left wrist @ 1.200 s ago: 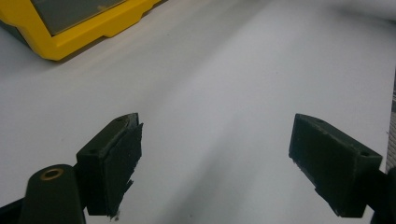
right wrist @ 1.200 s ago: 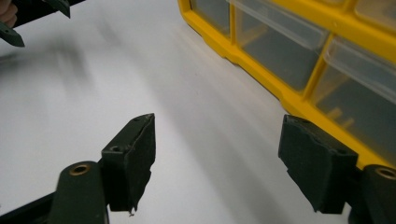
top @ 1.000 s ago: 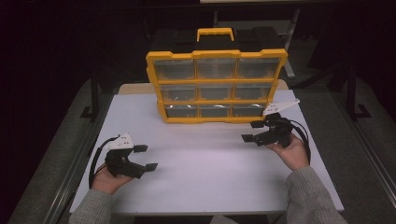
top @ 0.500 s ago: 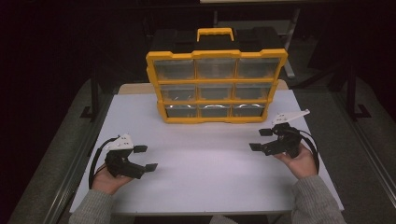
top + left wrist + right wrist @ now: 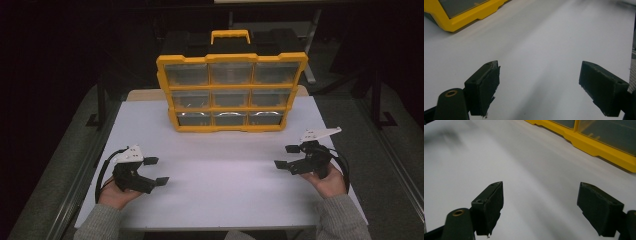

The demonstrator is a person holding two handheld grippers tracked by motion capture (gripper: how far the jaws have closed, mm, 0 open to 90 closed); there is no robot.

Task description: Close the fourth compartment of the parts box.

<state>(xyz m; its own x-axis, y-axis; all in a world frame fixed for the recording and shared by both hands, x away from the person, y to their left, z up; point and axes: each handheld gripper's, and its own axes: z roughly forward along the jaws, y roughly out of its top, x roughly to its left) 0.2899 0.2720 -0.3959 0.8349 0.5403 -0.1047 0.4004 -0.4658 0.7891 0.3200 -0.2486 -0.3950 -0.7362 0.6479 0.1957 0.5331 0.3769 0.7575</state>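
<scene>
Both sets of fingers stand wide apart with nothing between them. The right gripper, whose fingers have just been opening, sits low at the right side of the white table. The left gripper rests at the left. The yellow box with 9 drawers stands at the back, well apart from both. It looks like a rest step; next, a hand must reach for a drawer.

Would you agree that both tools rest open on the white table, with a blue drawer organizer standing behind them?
Not quite: the drawer organizer is yellow, not blue, as the high view shows. The left tool and right tool are indeed open on the white table.
</scene>
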